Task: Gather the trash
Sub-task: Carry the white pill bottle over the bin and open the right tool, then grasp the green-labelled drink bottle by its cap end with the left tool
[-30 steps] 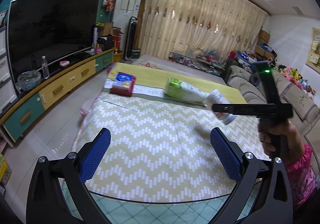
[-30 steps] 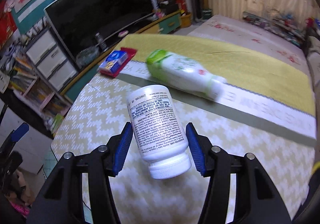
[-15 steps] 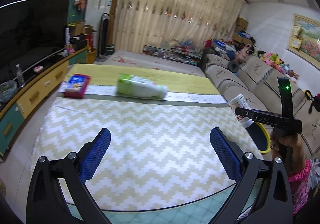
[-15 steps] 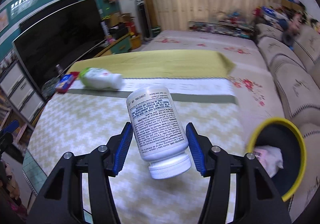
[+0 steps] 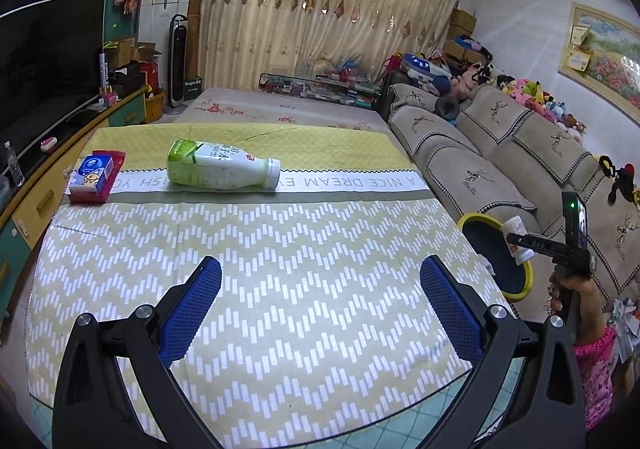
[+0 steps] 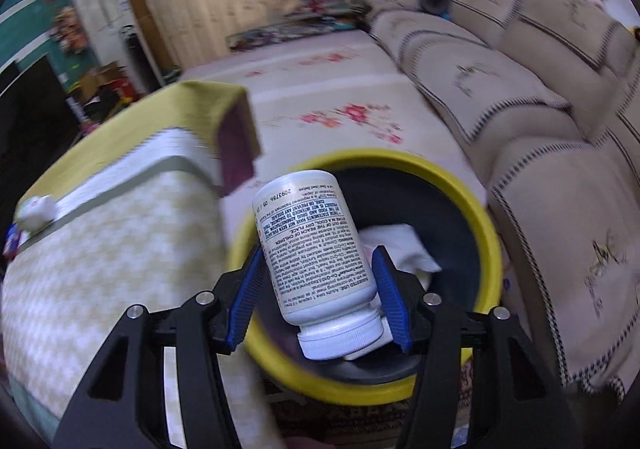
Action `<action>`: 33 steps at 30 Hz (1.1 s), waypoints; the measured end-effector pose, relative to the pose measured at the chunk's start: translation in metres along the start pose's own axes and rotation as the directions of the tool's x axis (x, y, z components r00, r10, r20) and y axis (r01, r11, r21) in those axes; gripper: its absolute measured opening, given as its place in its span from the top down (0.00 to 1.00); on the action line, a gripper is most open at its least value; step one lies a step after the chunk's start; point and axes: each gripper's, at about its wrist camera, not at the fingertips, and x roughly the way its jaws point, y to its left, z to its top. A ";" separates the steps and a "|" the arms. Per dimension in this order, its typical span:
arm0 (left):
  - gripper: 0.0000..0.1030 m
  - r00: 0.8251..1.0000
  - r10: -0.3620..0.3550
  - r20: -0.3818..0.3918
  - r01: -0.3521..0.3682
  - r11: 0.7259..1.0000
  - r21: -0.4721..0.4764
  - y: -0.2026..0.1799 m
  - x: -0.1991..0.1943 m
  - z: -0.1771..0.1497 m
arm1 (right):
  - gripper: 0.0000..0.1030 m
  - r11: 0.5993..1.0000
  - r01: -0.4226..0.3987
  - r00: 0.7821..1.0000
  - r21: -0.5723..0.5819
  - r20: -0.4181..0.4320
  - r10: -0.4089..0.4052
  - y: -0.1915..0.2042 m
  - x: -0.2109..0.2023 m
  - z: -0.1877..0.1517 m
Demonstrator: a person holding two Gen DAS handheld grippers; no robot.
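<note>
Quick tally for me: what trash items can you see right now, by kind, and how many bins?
Bottles: 2, the green-and-white drink bottle lying on the table and the white pill bottle held in the right gripper
Tissue packs: 1, blue pack on the table
Crumpled paper: 1, in the bin
Bins: 1, yellow-rimmed bin
Total: 5

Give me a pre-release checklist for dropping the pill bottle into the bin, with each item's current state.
1. White pill bottle clamped in right gripper: ok.
2. Bottle over the yellow-rimmed bin opening: ok.
3. Room in the bin: ok; only crumpled white paper shows.
4. Bottle cap on: ok.
5. Left gripper away from the bin, jaws open and empty: ok.
6. Table trash left: not ok; green-and-white drink bottle lies on the tablecloth.
</note>
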 end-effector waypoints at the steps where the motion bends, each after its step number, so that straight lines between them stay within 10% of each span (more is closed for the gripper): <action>1: 0.05 1.000 0.002 -0.005 -0.002 1.000 0.000 0.000 0.003 0.001 | 0.47 1.000 0.014 1.000 0.012 -0.007 -0.013 -0.005 0.005 -0.001; 33: 0.05 0.989 0.034 -0.146 -0.012 0.989 0.145 0.160 0.166 0.089 | 0.37 1.000 -0.005 0.997 0.005 0.073 0.005 0.041 -0.017 -0.007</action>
